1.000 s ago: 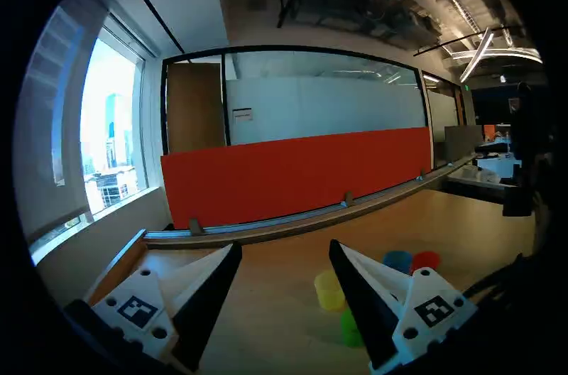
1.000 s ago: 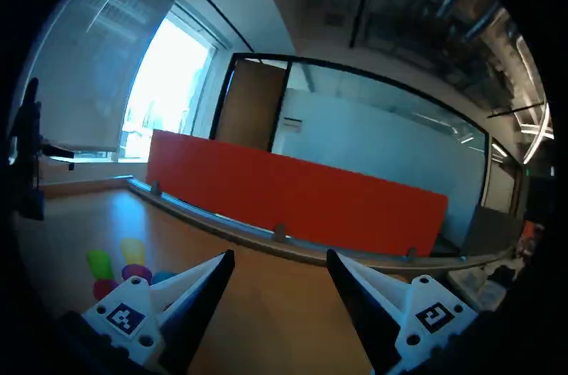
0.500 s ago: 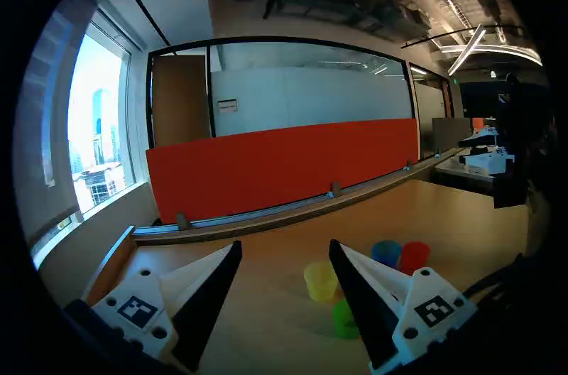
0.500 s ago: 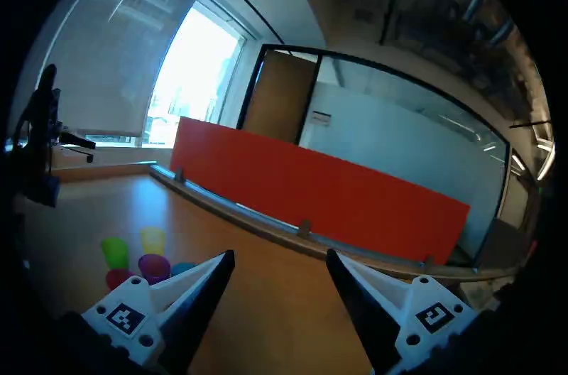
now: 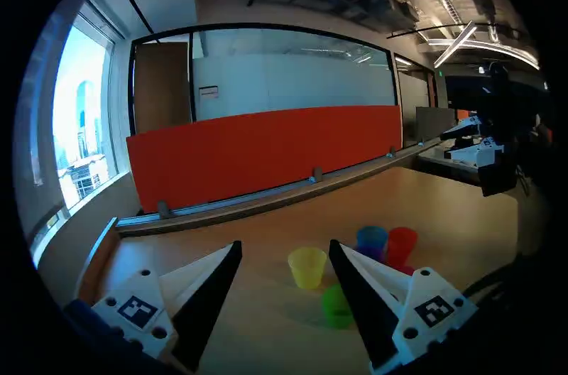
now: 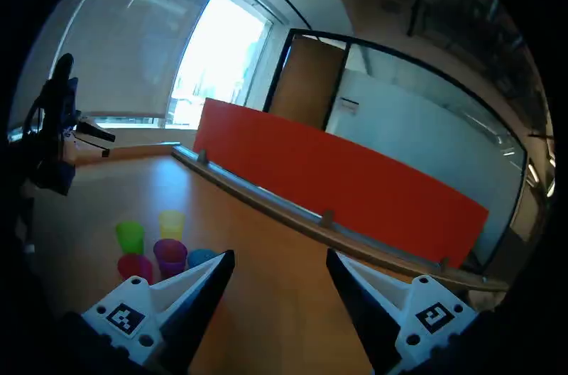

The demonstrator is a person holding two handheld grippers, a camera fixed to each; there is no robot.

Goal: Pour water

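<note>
Here the left gripper [image 5: 284, 243] and right gripper [image 6: 280, 253] gape wide, empty. A green cup [image 5: 336, 305] stands beside the yellow cup [image 5: 307, 266].

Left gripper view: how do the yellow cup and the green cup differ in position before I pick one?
The yellow cup stands farther off, in the gap between the fingers of the left gripper. The green cup sits nearer and lower in the view, right beside one finger. Both stand upright, mouths up, ungripped on the wooden table.
</note>
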